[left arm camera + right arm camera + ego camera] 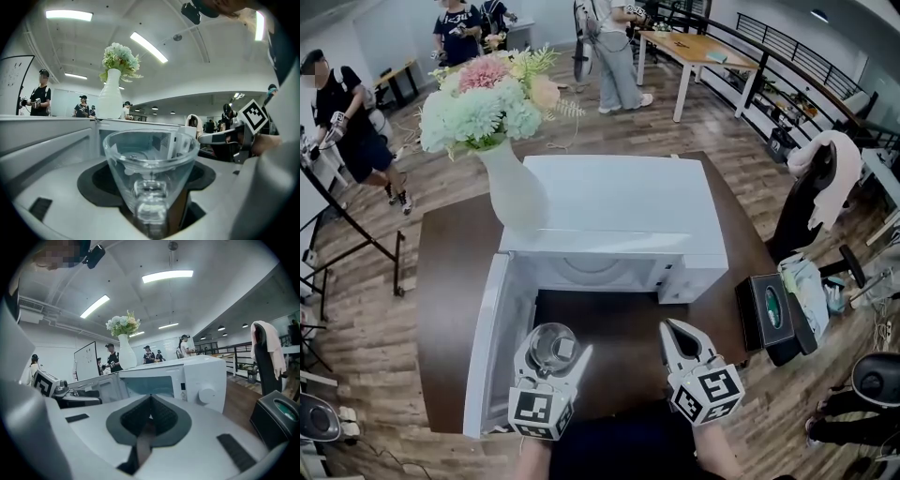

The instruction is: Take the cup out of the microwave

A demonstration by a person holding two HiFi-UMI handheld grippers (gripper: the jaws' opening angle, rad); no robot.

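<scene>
Glass cup (149, 164) clamped in left gripper (551, 359) jaws

The left gripper (553, 347) and right gripper (668, 326) are pale grey with dark inner pads (164, 417), each bearing a black-and-white marker cube (541, 413); the person wears dark clothing (619, 452).

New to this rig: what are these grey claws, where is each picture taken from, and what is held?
No robot: a person holds a two-jaw gripper in each hand. The head view looks down from the person's head; the other two cameras ride on the grippers, looking along their jaws. On the dark brown table stands a white microwave, door open, with a white vase of flowers at its corner. The left gripper is shut on a clear glass cup, held in front of the microwave. The right gripper is shut and empty.
</scene>
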